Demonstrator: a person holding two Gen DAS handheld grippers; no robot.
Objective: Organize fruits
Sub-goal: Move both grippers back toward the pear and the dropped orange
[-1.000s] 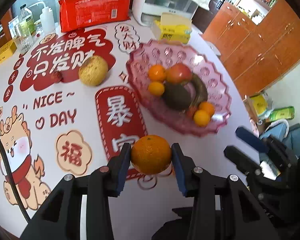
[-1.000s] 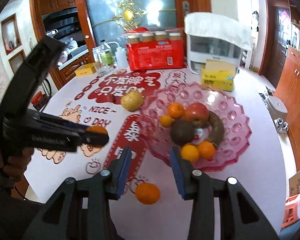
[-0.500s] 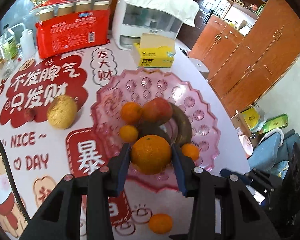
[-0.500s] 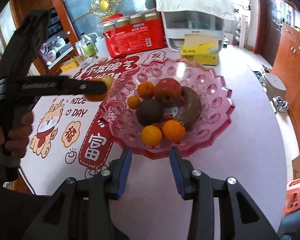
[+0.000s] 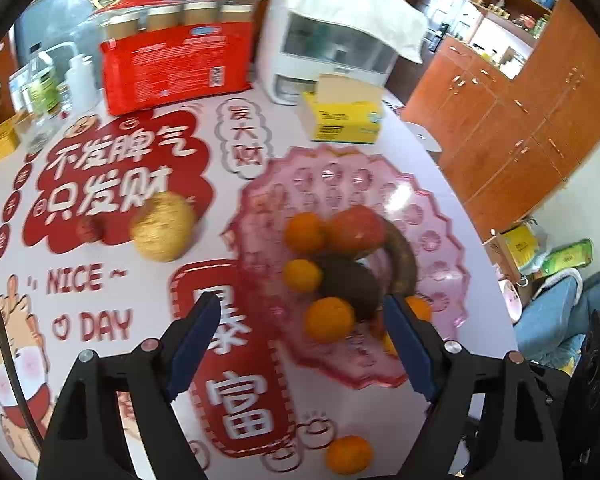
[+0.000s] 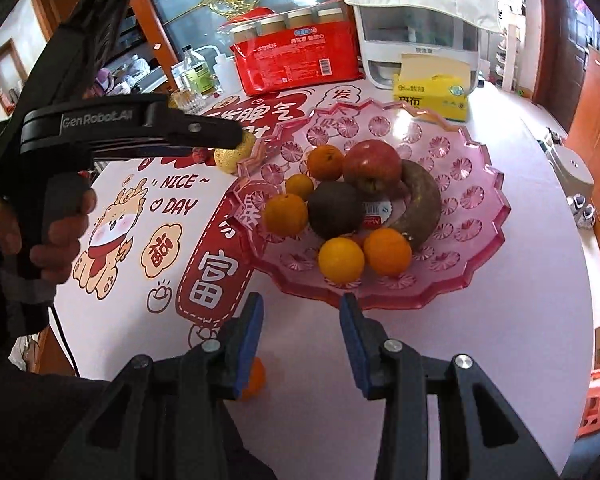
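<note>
Orange [image 5: 329, 323] now dropped onto pink plate [image 5: 440, 240].

The near strip of the table [image 6: 440, 332] between the pink bowl [image 6: 480, 216] and the table's edge lies bare, apart from one orange [image 5: 348, 454] near the front. The bowl's middle is crowded with piled fruit [image 6: 336, 208]; its far and right rim stays free. Behind it a tissue box [image 6: 432, 90], a red pack [image 6: 300, 58] and a white appliance [image 6: 420, 28] block the back. A yellow melon [image 5: 163, 227] sits just left of the bowl.
</note>
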